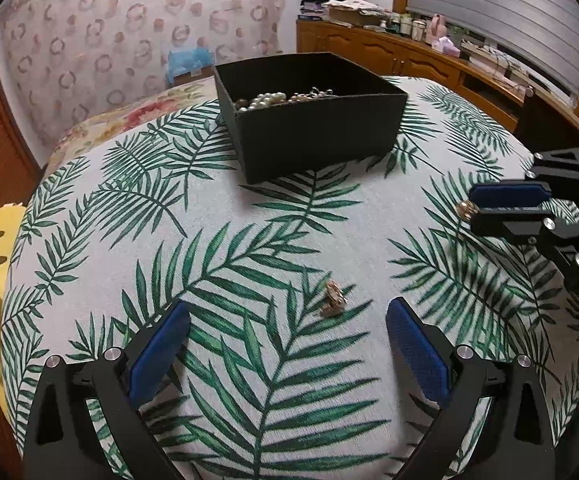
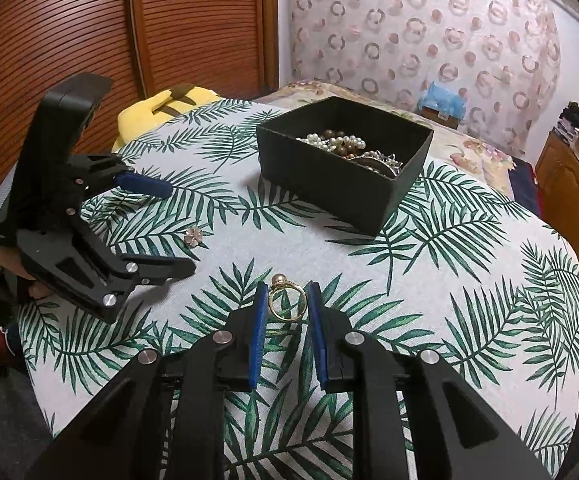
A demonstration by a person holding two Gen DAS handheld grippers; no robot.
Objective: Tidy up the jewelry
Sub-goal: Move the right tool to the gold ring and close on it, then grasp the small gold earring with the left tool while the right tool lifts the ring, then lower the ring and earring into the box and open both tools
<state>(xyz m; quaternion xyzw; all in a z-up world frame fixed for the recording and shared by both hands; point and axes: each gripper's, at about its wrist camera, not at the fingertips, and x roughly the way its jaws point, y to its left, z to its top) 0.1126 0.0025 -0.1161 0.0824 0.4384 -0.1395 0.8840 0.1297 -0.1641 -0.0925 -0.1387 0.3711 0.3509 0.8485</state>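
Our right gripper (image 2: 287,298) has its two blue pads on each side of a gold ring (image 2: 287,300) with a pearl on top. The pads touch the ring or almost do, so we think it is just pinching it, but we cannot tell if the ring is off the cloth.

Our left gripper (image 1: 289,320) is wide apart and holds nothing. A small flower earring (image 1: 333,298) lies on the leafy cloth just ahead of it, between the pads.

So we are picking up the last loose pieces. Next each gripper must squeeze softly, lift, and go forward to the black box (image 2: 389,196). It sits farther ahead, with pearl beads (image 2: 335,140) already inside.

The counter (image 2: 469,272) is bare between us and the box, so there is room. The box walls are tall, so we must lift over them.
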